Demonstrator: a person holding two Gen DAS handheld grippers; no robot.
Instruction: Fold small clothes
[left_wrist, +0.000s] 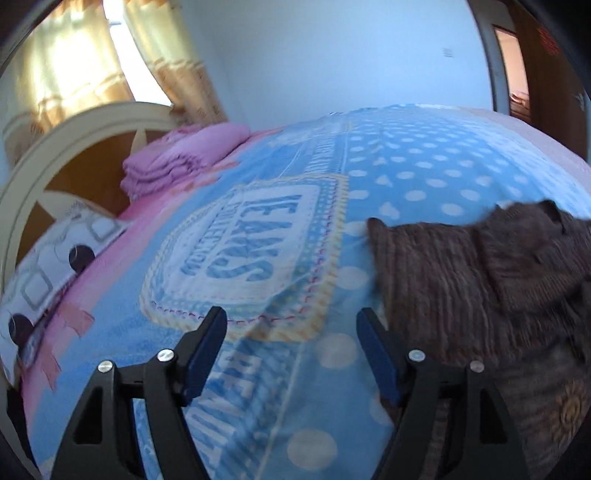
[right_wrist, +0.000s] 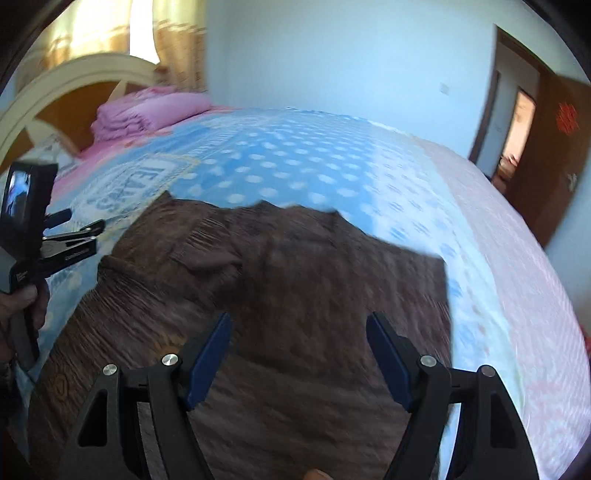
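Room: bedroom; bed (left_wrist: 280, 424) under a blue dotted blanket; both views blurred
Left hand-held gripper (left_wrist: 291, 328): spread, nothing between its fingers; over bare blanket, just left of the sweater
Right hand-held gripper (right_wrist: 298, 332): spread, empty; above the sweater's middle
Sweater (right_wrist: 295, 266): brown knit, lying on the blanket; a sleeve folded across the chest, hem end nearest
Far: pink bedding (left_wrist: 177, 162) stacked by the headboard (left_wrist: 55, 147); curtains, door beyond
Risk: neither gripper holds cloth; a low pinch could catch the blanket with the knit; a one-layer grip could drag the folded sleeve open; uneven pull would skew the fold
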